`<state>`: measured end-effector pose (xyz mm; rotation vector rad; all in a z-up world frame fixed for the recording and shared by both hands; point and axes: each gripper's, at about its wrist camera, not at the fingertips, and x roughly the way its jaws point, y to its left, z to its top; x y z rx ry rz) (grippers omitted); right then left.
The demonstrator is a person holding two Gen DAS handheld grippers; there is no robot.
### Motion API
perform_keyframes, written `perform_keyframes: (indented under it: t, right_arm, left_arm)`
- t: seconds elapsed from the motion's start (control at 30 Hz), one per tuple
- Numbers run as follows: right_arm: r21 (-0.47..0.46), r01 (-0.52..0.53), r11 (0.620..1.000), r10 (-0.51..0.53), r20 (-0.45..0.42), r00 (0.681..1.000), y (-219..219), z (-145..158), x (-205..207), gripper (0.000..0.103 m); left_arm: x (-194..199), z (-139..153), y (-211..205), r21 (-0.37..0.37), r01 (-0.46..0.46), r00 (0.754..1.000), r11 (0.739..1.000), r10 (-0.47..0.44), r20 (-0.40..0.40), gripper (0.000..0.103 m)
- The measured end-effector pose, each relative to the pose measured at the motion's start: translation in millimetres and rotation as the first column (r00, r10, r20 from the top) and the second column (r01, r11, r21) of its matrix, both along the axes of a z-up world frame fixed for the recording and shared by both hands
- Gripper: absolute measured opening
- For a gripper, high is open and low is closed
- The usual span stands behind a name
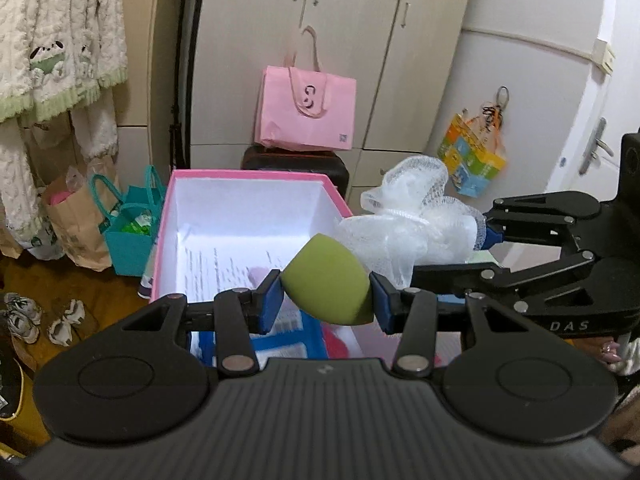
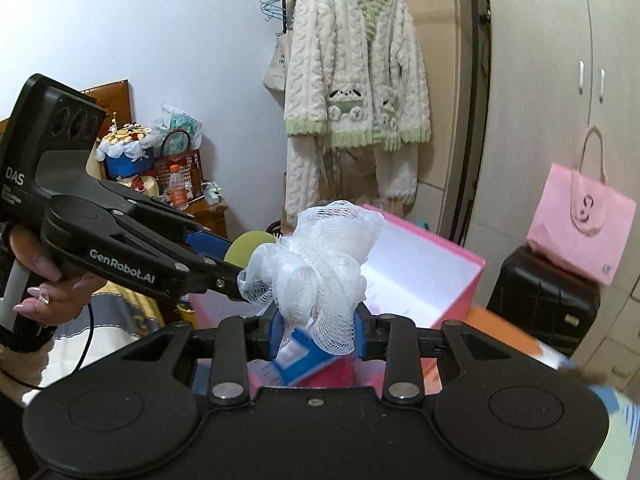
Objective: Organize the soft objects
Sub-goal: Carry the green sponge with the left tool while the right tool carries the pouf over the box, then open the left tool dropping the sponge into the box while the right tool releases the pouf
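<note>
Your left gripper (image 1: 327, 299) pinches the green makeup sponge (image 1: 326, 284) above the open pink box (image 1: 256, 216), the sponge's long axis tilted, pointed end down-right. Your right gripper (image 2: 318, 330) is clamped on the white mesh bath pouf (image 2: 316, 264), which billows upward (beside the sponge). Only the right view shows your hand (image 2: 52, 292) and the hanging fleece robe (image 2: 356, 92); both show the pink tote (image 1: 306, 114) by the wardrobe (image 1: 360, 20).

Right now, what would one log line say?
left gripper: holds green sponge | right gripper: holds white mesh puff | both above pink box
</note>
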<state>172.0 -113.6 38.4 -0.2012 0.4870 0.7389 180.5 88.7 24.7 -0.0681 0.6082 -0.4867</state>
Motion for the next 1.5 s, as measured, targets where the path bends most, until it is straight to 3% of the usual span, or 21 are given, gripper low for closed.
perform_keyframes:
  t: [0.1, 0.23, 0.43, 0.7, 0.83, 1.07, 1.33, 1.5]
  right_arm:
    - [-0.008, 0.003, 1.0, -0.003, 0.011, 1.0, 5.4, 1.5, 18.5, 0.038]
    - [-0.057, 0.02, 0.998, -0.02, 0.017, 1.0, 15.7, -4.6, 44.8, 0.038]
    - [-0.194, 0.055, 0.98, -0.058, -0.009, 0.998, 31.7, -32.0, 84.9, 0.038]
    - [-0.328, 0.051, 0.943, -0.064, -0.028, 0.998, 48.5, -52.3, 100.7, 0.038]
    - [-0.345, 0.036, 0.938, -0.054, -0.043, 0.998, 50.2, -56.1, 100.7, 0.039]
    - [-0.36, 0.029, 0.932, -0.045, -0.037, 0.998, 54.1, -60.7, 98.7, 0.051]
    - [-0.253, 0.038, 0.967, -0.05, -0.04, 0.998, 33.7, -48.8, 82.7, 0.057]
    - [-0.213, 0.057, 0.975, -0.066, -0.038, 0.997, 23.5, -39.0, 71.0, 0.068]
  left_arm:
    - [17.2, -2.3, -0.3, 0.012, -0.015, 1.0, 1.0, 0.015, 0.005, 0.045]
    - [41.7, -12.2, -7.9, 0.109, -0.068, 0.997, 0.992, 0.064, 0.037, 0.045]
    - [76.4, -34.5, -14.6, 0.2, -0.072, 0.996, 0.977, 0.081, -0.036, 0.045]
    - [91.1, -51.9, -22.2, 0.307, -0.027, 0.993, 0.951, 0.062, -0.103, 0.046]
    - [94.0, -56.4, -22.1, 0.311, -0.009, 0.989, 0.951, 0.053, -0.135, 0.048]
    - [88.4, -52.8, -20.2, 0.301, -0.019, 0.991, 0.953, 0.058, -0.121, 0.055]
    - [63.8, -34.0, -7.7, 0.269, -0.039, 0.995, 0.962, 0.061, -0.074, 0.061]
    - [42.5, -17.5, -1.9, 0.246, -0.022, 0.997, 0.969, 0.038, -0.06, 0.063]
